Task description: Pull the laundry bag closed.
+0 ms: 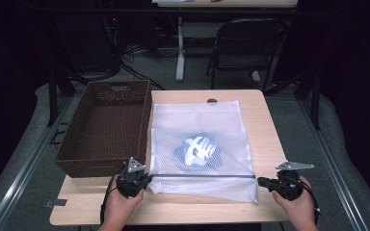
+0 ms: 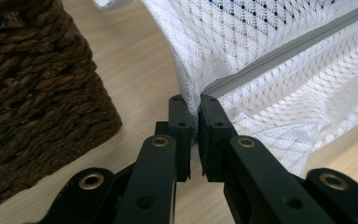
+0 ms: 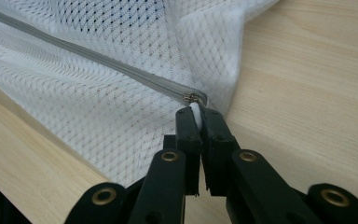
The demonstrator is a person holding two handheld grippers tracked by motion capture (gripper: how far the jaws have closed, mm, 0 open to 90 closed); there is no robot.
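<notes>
At about 7 o'clock on the pale wooden table (image 1: 265, 125), the left gripper (image 1: 134, 182) has its black jaws clenched on the corner of the white mesh zip-up laundry bag (image 1: 221, 130), just where the grey zipper line (image 1: 202, 176) ends; the left gripper view shows the mesh (image 2: 279, 42) drawn up taut between the jaws. At about 5 o'clock the right gripper (image 1: 270, 183) is pinched shut on the small white zipper pull (image 3: 195, 112) at the zipper's other end, the metal slider just past the jaw tips. The zipper runs straight between the two grippers along the bag's near edge.

The step in hand looks like working the slider along the zipper. To do it well, the left grip should only anchor its corner and keep the track tight, while the right draws the pull along the line of the teeth, low and level, not upward, so the loose mesh does not bunch into the slider.

At the table's centre, inside the bag, lies a bundled blue and white cloth item (image 1: 200, 150). Farther off, toward 10 o'clock, stands the dark brown woven rectangular basket (image 1: 139, 91), empty, its side just beside the bag.
</notes>
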